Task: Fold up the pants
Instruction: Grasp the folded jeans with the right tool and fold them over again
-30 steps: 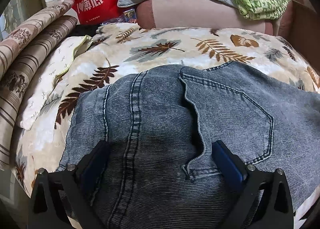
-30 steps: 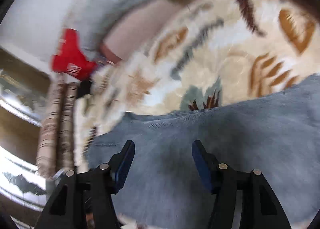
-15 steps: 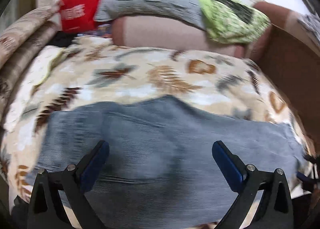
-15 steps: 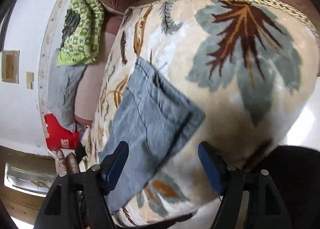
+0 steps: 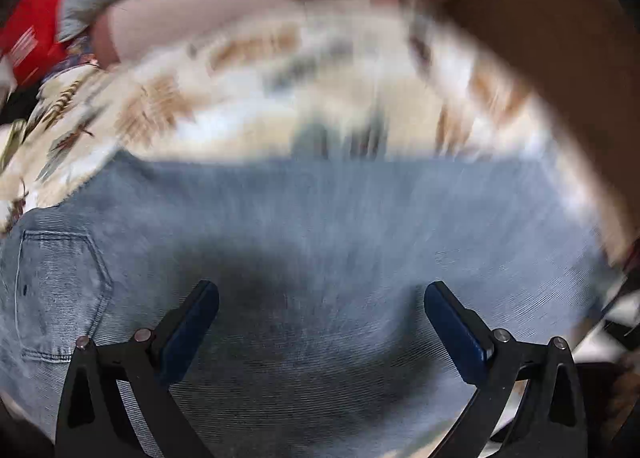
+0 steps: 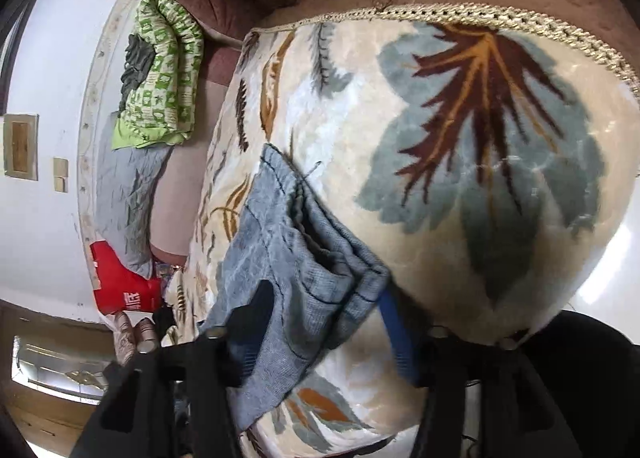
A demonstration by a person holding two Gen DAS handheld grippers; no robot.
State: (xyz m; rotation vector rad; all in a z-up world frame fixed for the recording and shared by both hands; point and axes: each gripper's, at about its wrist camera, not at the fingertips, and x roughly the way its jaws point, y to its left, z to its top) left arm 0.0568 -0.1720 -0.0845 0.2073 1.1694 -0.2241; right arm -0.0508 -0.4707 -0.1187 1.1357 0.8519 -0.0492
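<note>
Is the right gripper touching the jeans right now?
Touching. In the right wrist view the jeans' hem end lies between the closing fingers of the right gripper, the denim draped against the dark finger on the leaf-print blanket.

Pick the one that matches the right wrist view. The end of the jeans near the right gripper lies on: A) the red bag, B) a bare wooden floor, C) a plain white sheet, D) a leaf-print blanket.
D: the jeans lie on the cream leaf-print blanket, with their end between the closing jaws of the right gripper.
</note>
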